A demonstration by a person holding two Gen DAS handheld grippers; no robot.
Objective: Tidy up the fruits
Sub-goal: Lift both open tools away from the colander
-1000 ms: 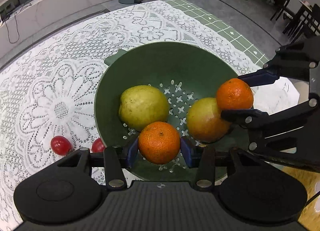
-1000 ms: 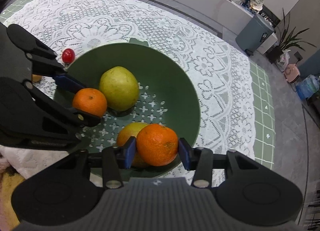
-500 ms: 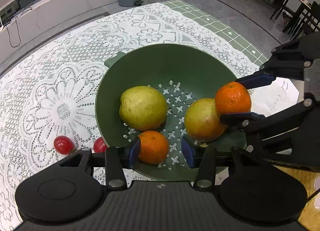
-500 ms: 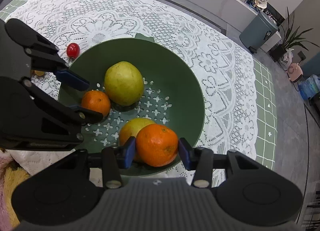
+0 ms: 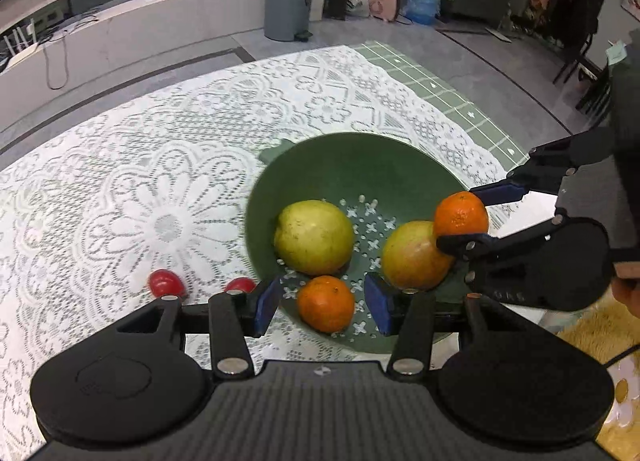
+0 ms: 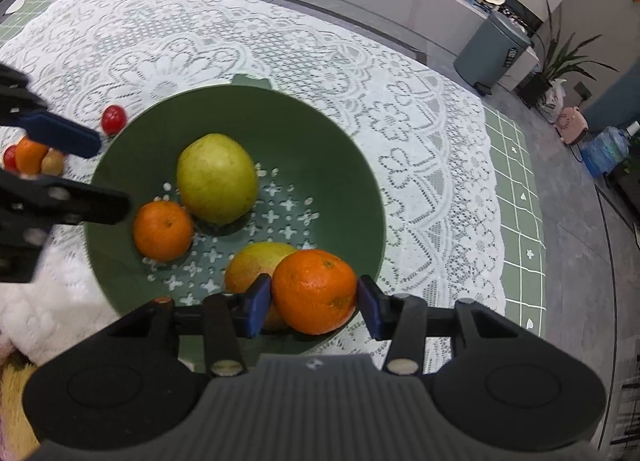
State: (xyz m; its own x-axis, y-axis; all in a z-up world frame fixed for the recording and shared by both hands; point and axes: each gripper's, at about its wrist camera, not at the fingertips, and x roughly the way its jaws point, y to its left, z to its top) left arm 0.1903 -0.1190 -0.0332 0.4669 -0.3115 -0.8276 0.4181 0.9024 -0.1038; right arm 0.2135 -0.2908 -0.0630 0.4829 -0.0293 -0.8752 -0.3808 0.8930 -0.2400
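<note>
A green colander bowl (image 5: 360, 165) sits on the lace cloth and holds a yellow-green pear (image 5: 314, 237), a mango-like fruit (image 5: 412, 257) and a loose orange (image 5: 326, 303). My left gripper (image 5: 322, 305) hovers above that orange. Its jaws are opening, and the blue pads stand clear of the orange on both sides. In the right wrist view, my right gripper (image 6: 314, 295) is shut on a second orange (image 6: 314, 285), held over the bowl's (image 6: 320, 133) near rim, above the mango-like fruit (image 6: 256, 261). The left fingers (image 6: 60, 133) show at the left over the bowl's edge.
Two red cherry tomatoes (image 5: 164, 283) (image 5: 240, 285) lie on the cloth left of the bowl. A small cluster of fruit (image 6: 30, 155) lies further out. The table's far edge drops to a grey floor. A yellow fluffy mat (image 5: 592, 325) lies at the right.
My left gripper let go of its orange, which now rests on the bowl's floor. The gripper lifted and drew back with wider jaws. My right gripper kept its orange almost still.
</note>
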